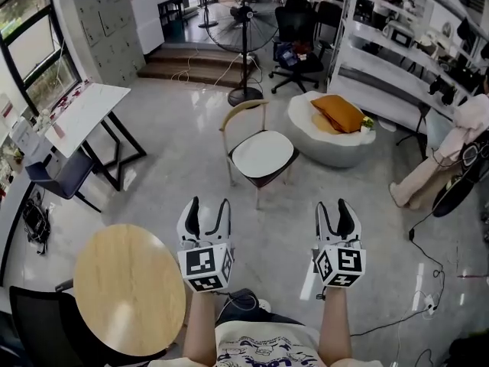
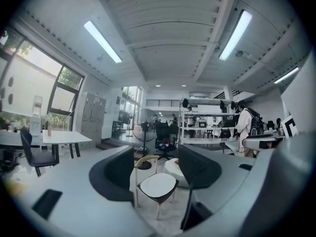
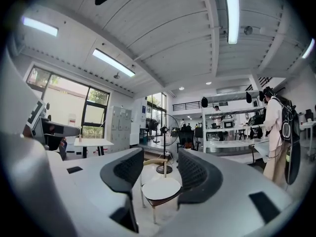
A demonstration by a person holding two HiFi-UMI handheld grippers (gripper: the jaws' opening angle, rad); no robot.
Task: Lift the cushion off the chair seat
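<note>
A chair with a curved wooden backrest [image 1: 246, 112] and a dark seat stands on the grey floor ahead of me. A white round cushion [image 1: 262, 154] lies flat on its seat. My left gripper [image 1: 205, 209] and right gripper [image 1: 338, 209] hover side by side short of the chair, both open and empty. In the left gripper view, the cushion [image 2: 158, 185] shows in the distance between the spread jaws of the left gripper [image 2: 157, 172]. The right gripper view frames the cushion [image 3: 161, 188] the same way between the jaws of the right gripper [image 3: 160, 176].
A round wooden table [image 1: 130, 289] is close at my lower left. Behind the chair sits a white pouf [image 1: 328, 150] with an orange pillow [image 1: 338, 113], and a standing fan [image 1: 244, 29]. A white desk [image 1: 84, 113] stands left, a person [image 1: 451, 144] right, cables [image 1: 428, 258] on the floor.
</note>
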